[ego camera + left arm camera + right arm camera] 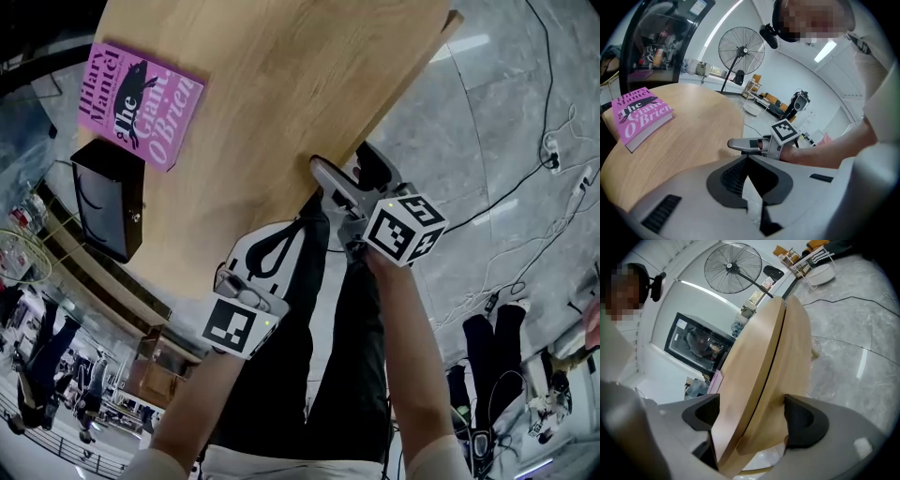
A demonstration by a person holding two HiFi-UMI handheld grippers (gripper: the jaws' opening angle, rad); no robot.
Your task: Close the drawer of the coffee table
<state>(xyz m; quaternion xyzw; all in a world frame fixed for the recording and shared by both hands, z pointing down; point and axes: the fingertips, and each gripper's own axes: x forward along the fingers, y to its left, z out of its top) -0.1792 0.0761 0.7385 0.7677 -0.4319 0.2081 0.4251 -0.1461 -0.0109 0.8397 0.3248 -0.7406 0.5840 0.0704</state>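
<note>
The round wooden coffee table (281,84) fills the upper head view. My right gripper (352,176) is at its near edge, one finger (328,183) over the top and the other at the rim. In the right gripper view the open right gripper (750,420) straddles that edge: the table top (754,357) and the wooden drawer layer (794,362) under it, with a thin dark gap between them. My left gripper (286,239) hovers just off the table's near edge, and in its own view the left gripper (752,187) is shut on nothing.
A pink book (139,105) lies on the far left of the top, also seen as the book (640,117). A black box (108,197) stands beside the table's left side. Cables (525,187) trail over the grey floor at right. A standing fan (740,49) is farther off.
</note>
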